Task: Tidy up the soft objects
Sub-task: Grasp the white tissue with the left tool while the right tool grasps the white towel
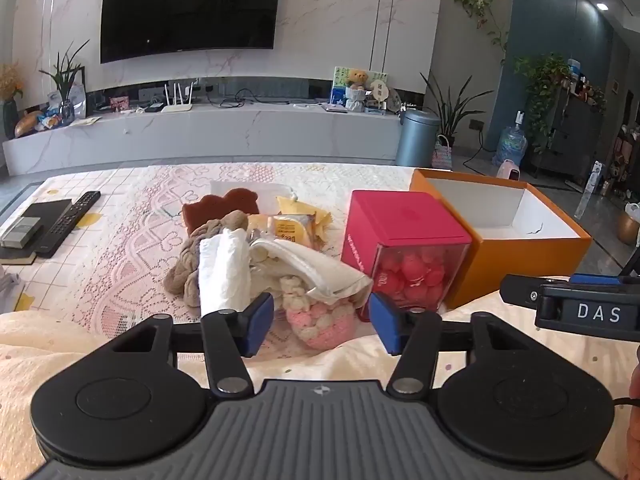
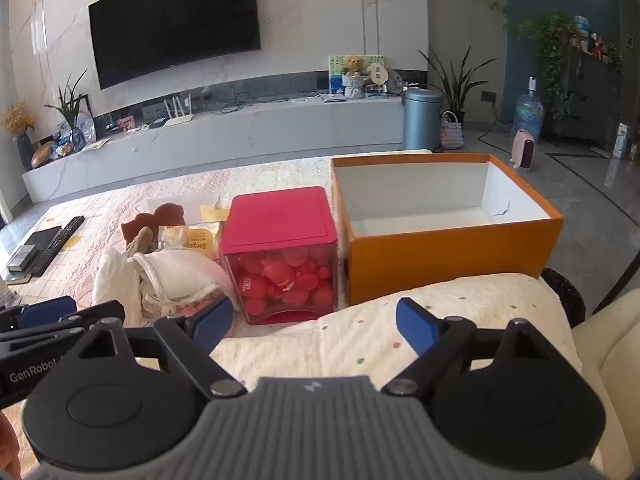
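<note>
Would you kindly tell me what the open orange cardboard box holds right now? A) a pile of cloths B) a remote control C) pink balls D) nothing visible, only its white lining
D: the open orange cardboard box shows only its bare white interior, while the pink balls sit in the clear red-lidded cube container beside it.

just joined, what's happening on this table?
A person holds two grippers over a pile of soft items, next to a red-lidded box and an empty orange box. The left gripper is open around a pink-and-cream knitted piece, not clamped. The right gripper is open and holds nothing.
</note>
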Motion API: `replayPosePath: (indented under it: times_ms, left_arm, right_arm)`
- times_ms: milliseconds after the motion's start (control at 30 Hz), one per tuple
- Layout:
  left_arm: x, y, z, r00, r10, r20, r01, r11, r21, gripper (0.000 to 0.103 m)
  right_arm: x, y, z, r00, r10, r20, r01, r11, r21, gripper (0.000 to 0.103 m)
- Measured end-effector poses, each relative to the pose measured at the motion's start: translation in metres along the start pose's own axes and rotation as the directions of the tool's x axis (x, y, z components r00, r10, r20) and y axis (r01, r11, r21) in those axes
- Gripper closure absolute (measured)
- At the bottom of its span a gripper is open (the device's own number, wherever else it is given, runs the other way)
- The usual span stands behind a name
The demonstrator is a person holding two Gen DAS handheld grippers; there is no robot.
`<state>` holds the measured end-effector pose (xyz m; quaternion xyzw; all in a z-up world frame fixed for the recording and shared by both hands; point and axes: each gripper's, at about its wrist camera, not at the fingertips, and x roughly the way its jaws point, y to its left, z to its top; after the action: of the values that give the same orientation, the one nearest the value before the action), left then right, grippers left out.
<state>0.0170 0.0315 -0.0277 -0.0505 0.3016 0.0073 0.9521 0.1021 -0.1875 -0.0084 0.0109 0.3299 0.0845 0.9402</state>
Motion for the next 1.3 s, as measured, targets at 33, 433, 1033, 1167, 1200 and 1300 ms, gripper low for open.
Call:
replayPosePath:
  times_ms: [33, 433, 1033, 1167, 1200, 1300]
  left_arm:
    - [0.002, 0.004, 0.000, 1.000, 0.001, -0.009, -0.001, 1.000, -0.004, 0.045]
    - [0.026, 0.052, -0.003, 0.996, 0.024, -0.081, -0.030, 0.996, -0.078, 0.060]
    - [0.106, 0.087, 0.009, 0.968, 0.039, -0.247, -0.055, 0.997, -0.059, 0.039]
    - [0.110, 0.093, 0.008, 0.968, 0.041, -0.249, -0.061, 0.995, -0.074, 0.068]
    - [0.111, 0.093, 0.009, 0.968, 0.044, -0.248, -0.064, 0.995, -0.072, 0.075]
    - [0.111, 0.094, 0.007, 0.970, 0.047, -0.240, -0.067, 0.995, -0.076, 0.087]
  right_arm:
    - [0.002, 0.003, 0.001, 1.000, 0.007, -0.005, -0.007, 1.000, -0.008, 0.023]
    - [0.050, 0.046, 0.004, 0.985, 0.149, -0.088, -0.159, 0.981, -0.116, 0.054]
    - [0.112, 0.107, 0.037, 0.941, 0.279, -0.192, -0.319, 0.920, -0.227, 0.049]
    - [0.129, 0.123, 0.040, 0.937, 0.276, -0.212, -0.327, 0.908, -0.262, 0.046]
    - [0.134, 0.126, 0.040, 0.936, 0.276, -0.219, -0.330, 0.906, -0.265, 0.045]
    - [0.150, 0.135, 0.039, 0.933, 0.266, -0.242, -0.329, 0.903, -0.277, 0.045]
